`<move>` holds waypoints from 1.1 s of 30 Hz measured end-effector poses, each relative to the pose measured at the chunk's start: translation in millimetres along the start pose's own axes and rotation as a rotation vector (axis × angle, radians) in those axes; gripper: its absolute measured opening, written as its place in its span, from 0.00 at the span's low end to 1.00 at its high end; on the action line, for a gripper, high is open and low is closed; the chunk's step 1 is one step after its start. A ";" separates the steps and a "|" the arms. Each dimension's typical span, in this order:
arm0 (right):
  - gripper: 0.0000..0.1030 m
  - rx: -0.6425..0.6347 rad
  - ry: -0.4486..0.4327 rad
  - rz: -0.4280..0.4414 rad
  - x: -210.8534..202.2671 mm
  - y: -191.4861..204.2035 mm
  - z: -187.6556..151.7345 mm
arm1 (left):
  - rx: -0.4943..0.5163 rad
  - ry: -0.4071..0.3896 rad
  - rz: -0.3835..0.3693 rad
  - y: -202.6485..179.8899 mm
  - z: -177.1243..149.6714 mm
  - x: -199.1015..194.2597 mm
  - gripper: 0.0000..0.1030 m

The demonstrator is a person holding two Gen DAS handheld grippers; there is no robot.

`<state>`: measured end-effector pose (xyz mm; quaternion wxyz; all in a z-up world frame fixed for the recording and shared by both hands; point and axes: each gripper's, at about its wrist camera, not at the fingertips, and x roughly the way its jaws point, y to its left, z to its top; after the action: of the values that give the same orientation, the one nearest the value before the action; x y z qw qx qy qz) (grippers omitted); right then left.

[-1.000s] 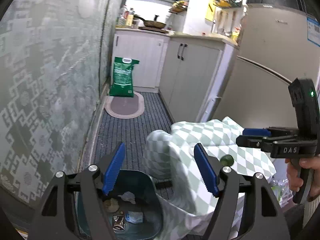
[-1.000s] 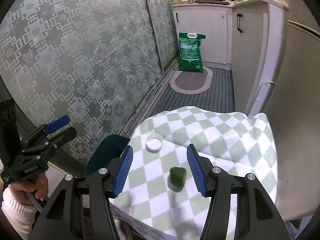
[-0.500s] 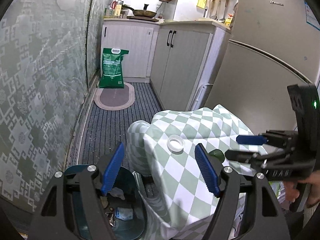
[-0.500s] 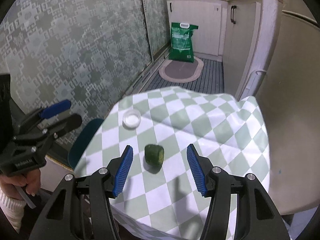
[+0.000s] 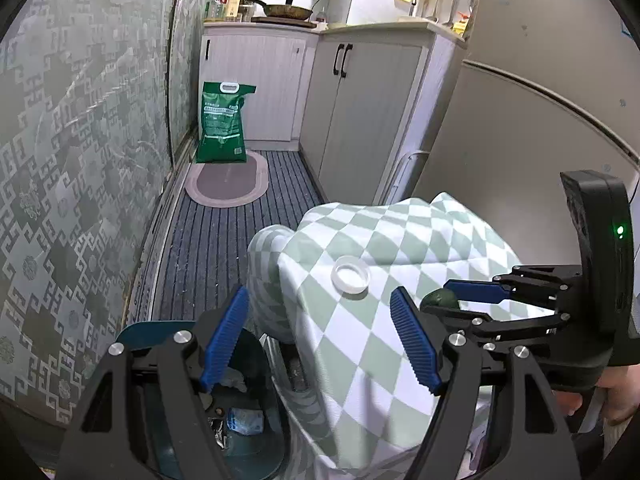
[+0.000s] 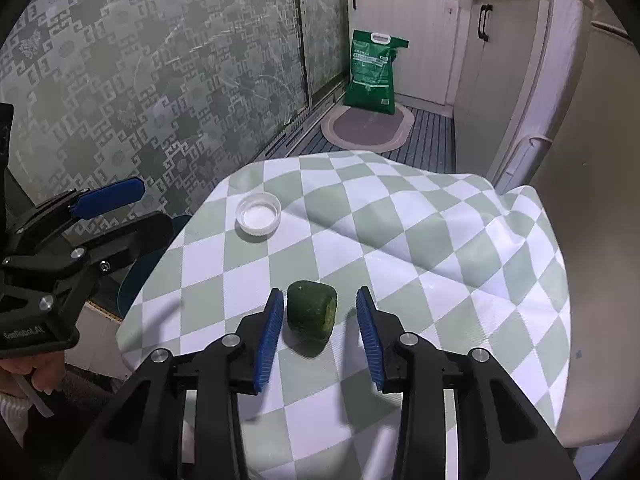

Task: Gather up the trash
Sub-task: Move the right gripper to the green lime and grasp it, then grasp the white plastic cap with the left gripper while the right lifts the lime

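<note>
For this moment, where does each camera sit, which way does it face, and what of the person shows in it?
Left wrist: sits on the left claw, facing down the kitchen aisle over the trash bin and checkered cloth; the right claw and the hand holding it show at right.
Right wrist: sits on the right claw, looking down at the green chunk between its open fingers; the left claw shows at left.
Shared: white cap, green chunk, cloth, green bag.
</note>
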<state>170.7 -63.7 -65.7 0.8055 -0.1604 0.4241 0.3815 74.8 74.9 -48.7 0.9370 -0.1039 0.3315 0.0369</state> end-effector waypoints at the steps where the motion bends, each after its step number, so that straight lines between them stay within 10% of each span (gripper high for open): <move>1: 0.32 -0.002 0.003 0.000 1.4 0.5 0.0 | 0.002 0.003 0.002 0.4 -0.9 1.3 0.74; 25: 0.24 0.151 -0.089 0.043 -44.2 -49.1 -2.5 | 0.178 0.064 0.042 -36.3 2.7 43.6 0.74; 33: 0.24 0.151 -0.104 0.043 -57.6 -58.1 -10.9 | 0.161 0.087 0.049 -35.2 13.3 60.1 0.52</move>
<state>188.1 -135.8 -29.5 0.8279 -0.0703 0.4125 0.3734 134.5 43.5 -70.4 0.9259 -0.0216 0.3762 0.0285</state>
